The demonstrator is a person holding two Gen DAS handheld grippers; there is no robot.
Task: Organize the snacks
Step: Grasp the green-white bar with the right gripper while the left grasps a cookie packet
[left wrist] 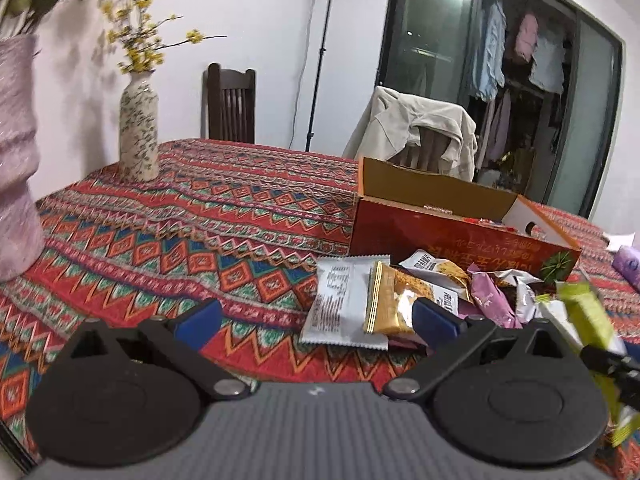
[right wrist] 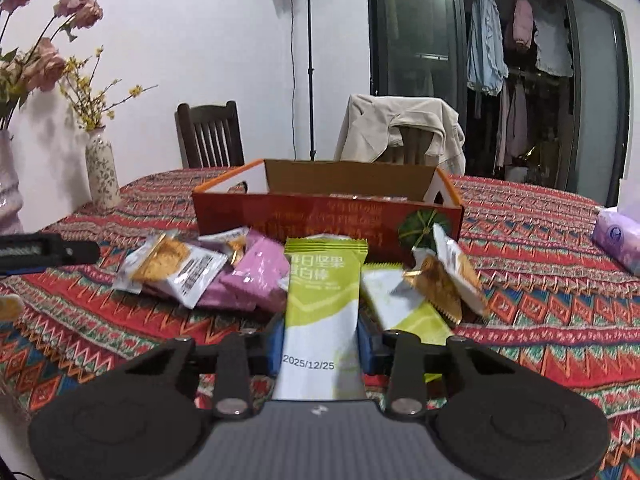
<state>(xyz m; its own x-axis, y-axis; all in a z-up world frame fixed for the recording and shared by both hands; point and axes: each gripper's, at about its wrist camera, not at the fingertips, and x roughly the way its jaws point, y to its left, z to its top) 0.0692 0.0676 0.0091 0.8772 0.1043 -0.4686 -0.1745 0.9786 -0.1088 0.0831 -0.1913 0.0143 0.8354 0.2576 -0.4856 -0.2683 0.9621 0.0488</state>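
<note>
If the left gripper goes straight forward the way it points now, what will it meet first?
Probably the white snack packet lying at the pile's near edge, just ahead of the open left gripper. The tablecloth before it looks free, though depth is uncertain.

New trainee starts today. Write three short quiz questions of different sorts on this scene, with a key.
1. True or false: the right gripper holds a green snack bar.
2. Multiple choice: the left gripper is A) shut on a pink packet, B) open and holding nothing, C) inside the box.
3. Fill in: the pile of snack packets lies on the tablecloth in front of the open red ____.

Key: 1 true; 2 B; 3 box.
</note>
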